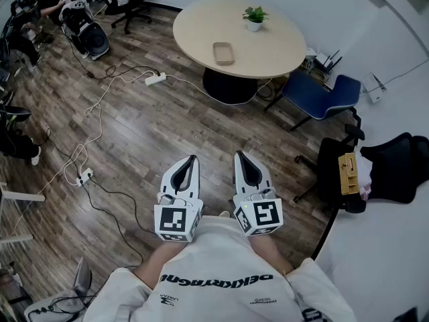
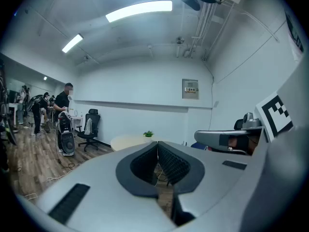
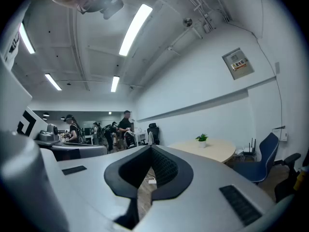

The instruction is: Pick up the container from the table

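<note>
A shallow tan container (image 1: 223, 52) lies on the round beige table (image 1: 201, 29) far ahead of me in the head view. Both grippers are held close to my body over the wooden floor, well short of the table. My left gripper (image 1: 194, 158) is shut with nothing in it, its tips meeting in the left gripper view (image 2: 157, 143). Beside it my right gripper (image 1: 238, 154) is also shut and empty, tips touching (image 3: 150, 147). The table (image 3: 212, 148) shows in the distance in both gripper views, but the container cannot be made out there.
A small potted plant (image 1: 255, 17) stands on the table near its far edge. A blue chair (image 1: 322, 96) and black chairs (image 1: 375, 173) stand to the right. Cables and power strips (image 1: 155, 79) trail over the floor on the left. People work at the far left (image 2: 62, 103).
</note>
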{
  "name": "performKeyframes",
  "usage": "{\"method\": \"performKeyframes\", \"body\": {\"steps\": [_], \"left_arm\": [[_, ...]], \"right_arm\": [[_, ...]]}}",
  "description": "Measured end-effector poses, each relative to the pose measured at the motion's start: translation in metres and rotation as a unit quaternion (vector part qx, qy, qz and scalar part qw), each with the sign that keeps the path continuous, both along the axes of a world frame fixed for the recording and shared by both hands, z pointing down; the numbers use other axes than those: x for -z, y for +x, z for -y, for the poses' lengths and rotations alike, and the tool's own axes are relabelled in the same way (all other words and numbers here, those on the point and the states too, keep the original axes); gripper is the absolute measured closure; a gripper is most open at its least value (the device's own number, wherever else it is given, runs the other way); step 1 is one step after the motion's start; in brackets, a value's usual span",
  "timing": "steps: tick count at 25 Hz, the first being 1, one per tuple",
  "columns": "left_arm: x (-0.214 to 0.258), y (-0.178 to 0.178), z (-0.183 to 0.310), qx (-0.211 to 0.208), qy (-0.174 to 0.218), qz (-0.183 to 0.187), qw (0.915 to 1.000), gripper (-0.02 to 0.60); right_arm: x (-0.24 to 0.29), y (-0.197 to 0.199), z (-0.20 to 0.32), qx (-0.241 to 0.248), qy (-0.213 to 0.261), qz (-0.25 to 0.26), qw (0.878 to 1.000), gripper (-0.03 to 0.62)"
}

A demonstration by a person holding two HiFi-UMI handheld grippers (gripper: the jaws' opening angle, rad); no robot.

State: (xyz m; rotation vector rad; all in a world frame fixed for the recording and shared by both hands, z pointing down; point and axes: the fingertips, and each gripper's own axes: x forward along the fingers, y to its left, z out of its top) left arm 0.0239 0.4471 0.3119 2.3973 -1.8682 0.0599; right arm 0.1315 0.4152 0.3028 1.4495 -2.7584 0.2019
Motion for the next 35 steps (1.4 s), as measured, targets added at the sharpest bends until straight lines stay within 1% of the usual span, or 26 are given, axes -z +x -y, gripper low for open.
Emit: {"method": "performKeyframes", "body": {"steps": [8,11,15,18,20,24,29,32,35], "left_arm": [[-0.004,0.019,0.002,0.004,-0.005,0.010,0.9999,0.565],[-0.006,0.031,0.001,0.011,-0.003,0.018,0.9998,0.565],[-0.015,0.043,0.003,0.015,-0.008,0.024,0.9996,0.565],[-0.021,0.049,0.013,0.005,-0.011,0.035,0.9993,0.565],[-0.023,0.046,0.026,0.004,-0.011,0.033,0.9994,0.565],[-0.035,0.030,0.074,0.001,-0.015,0.027,0.9995,0.565],[-0.045,-0.011,0.163,-0.025,-0.014,0.017,0.9995,0.565],[-0.038,-0.036,0.223,-0.049,-0.029,0.004,0.9984,0.565],[-0.034,-0.057,0.278,-0.089,-0.018,0.001,0.9959,0.566]], "right_arm": [[-0.004,0.018,0.003,0.008,-0.006,0.018,1.000,0.562],[-0.007,0.028,0.002,0.017,-0.003,0.020,1.000,0.562],[-0.018,0.036,0.006,0.022,-0.013,0.019,0.999,0.562],[-0.027,0.037,0.019,0.021,-0.022,0.016,0.999,0.560],[-0.029,0.036,0.033,0.018,-0.022,0.016,0.999,0.560],[-0.042,0.022,0.079,0.007,-0.028,0.011,1.000,0.560],[-0.049,-0.017,0.163,-0.017,-0.024,-0.003,1.000,0.560],[-0.044,-0.041,0.221,-0.045,-0.032,-0.005,0.998,0.560],[-0.042,-0.060,0.272,-0.076,-0.045,-0.011,0.996,0.562]]}}
